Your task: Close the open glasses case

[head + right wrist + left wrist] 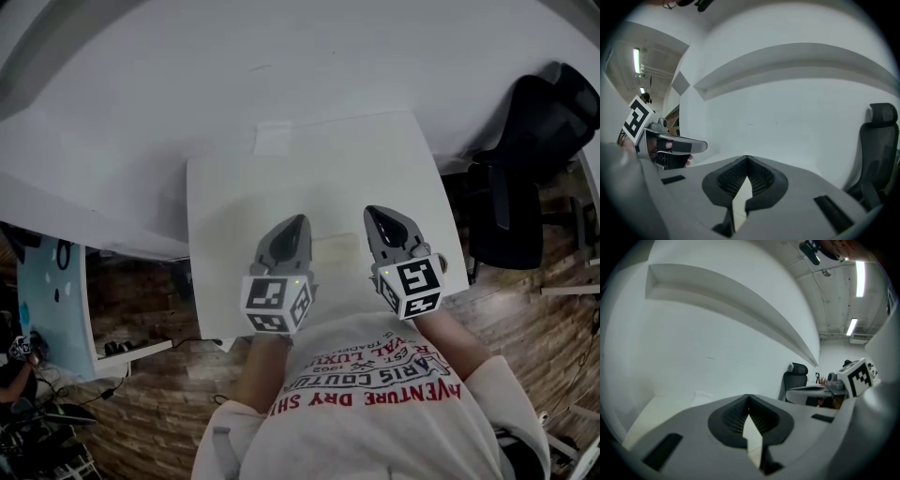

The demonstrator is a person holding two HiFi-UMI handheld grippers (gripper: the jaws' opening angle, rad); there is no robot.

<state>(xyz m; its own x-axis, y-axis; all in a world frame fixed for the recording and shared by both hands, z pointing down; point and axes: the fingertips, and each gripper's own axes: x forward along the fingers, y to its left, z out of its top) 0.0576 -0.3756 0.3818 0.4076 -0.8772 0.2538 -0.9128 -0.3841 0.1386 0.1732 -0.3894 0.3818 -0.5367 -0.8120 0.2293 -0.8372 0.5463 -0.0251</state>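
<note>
Oddly, no glasses case could be picked out for certain anywhere on the white table (225,216). A faint cream patch (336,255) lay on the table between the two grippers. It may have been the case, but it was too pale and flat-looking to say.

The left gripper (296,225) and the right gripper (377,217) hung side by side close to the person's chest, over the near part of the table and pointing toward the wall. Each gripper's own view showed its jaws closed tip to tip with nothing between them, and only a sliver of pale table showed through the gap lower down. A black office chair (530,131) stood off to the right of the table.

To my eye the closing had not begun. The risk from there seemed plain. The case was hard to tell from the table and both pairs of jaws were shut. A gripper brought down carelessly could catch the lid's edge and skid the case aside, or nudge it toward the near edge, rather than fold it shut.
</note>
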